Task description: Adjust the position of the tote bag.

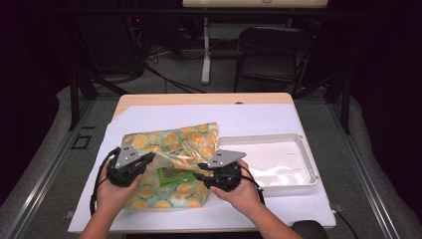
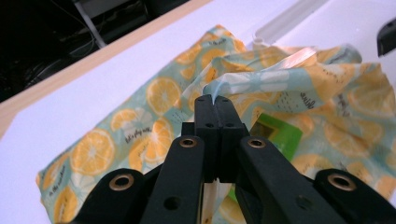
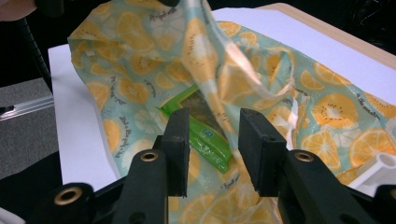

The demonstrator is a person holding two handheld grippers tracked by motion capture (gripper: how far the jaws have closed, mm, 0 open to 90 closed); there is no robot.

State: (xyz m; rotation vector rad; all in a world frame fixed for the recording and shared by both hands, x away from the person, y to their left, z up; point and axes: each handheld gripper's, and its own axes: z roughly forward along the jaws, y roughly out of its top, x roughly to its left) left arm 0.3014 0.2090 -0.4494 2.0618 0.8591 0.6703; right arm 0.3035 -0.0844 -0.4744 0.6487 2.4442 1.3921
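Observation:
A plastic bag printed with orange slices lies on the white table cover, left of centre. Inside it sits a green packet. My left gripper is shut on an edge of the bag and holds that edge lifted; in the left gripper view the jaws meet with the thin film pinched between them. My right gripper is at the bag's right side, open. In the right gripper view its jaws stand apart, with the green packet and the loose bag film just beyond them.
A shallow white tray stands to the right of the bag, close to my right hand. The white cover spans the wooden table. A dark chair and a table leg stand on the floor behind.

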